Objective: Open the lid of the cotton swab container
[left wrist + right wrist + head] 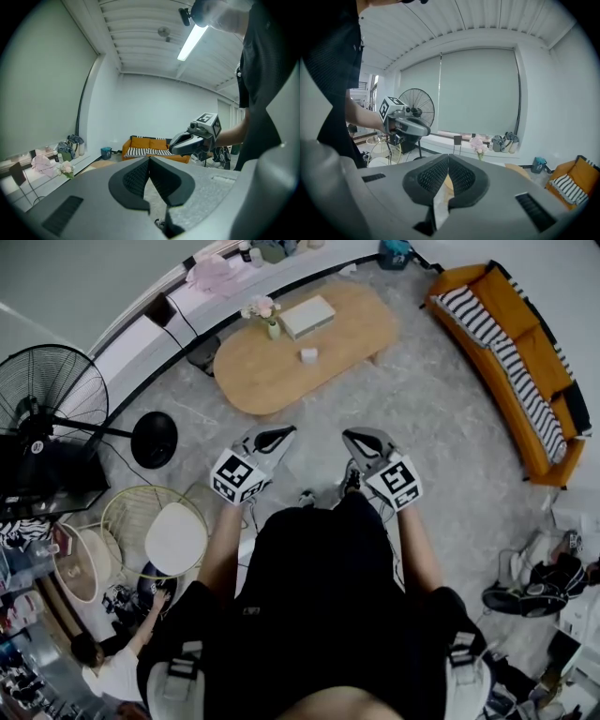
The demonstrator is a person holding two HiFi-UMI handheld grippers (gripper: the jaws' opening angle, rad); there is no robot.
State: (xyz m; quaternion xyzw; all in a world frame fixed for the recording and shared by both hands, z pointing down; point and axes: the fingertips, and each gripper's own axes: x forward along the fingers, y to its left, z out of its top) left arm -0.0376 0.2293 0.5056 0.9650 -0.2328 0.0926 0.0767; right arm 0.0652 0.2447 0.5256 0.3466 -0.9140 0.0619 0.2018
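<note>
I stand on a grey floor, a few steps from an oval wooden table (272,376). A small white container (308,354) sits near the table's middle, too small to make out its lid. My left gripper (278,436) and right gripper (357,438) are held side by side in front of my body, pointing towards the table, well short of it. Both are shut with nothing between the pads. In the left gripper view the closed left gripper (150,160) points at the sofa, with the right gripper (173,145) beside it. In the right gripper view the closed right gripper (448,158) faces the window.
On the table also stand a white box (307,315) and a vase of flowers (265,313). An orange sofa (525,371) with striped cushions is at the right, a standing fan (49,395) and a round wire stool (164,532) at the left. A person crouches at the lower left (108,662).
</note>
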